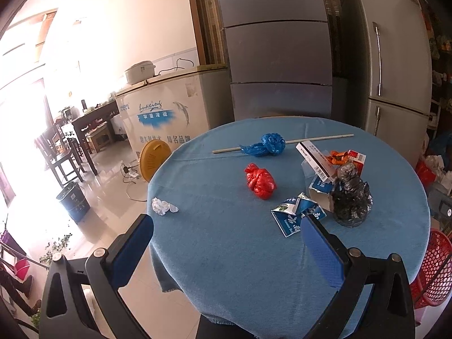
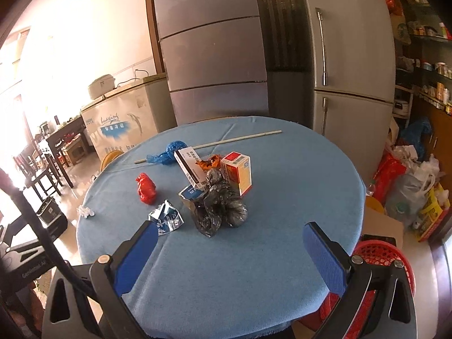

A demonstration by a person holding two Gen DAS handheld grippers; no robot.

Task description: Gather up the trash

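both grippers, left gripper [image 1: 227, 236] and right gripper [image 2: 230, 243], hover with jaws spread wide, empty, over the blue counter [image 2: 268, 197]; black bag [image 2: 220, 209] sits mid-pile.

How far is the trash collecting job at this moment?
Nothing looks collected yet. The left gripper and right gripper are both open and hold nothing. All remains on the round blue-clothed table: knotted red plastic bag, blue plastic bag, black plastic bag, white crumpled tissue, flattened blue carton, boxes. The red mesh basket waits beside it.
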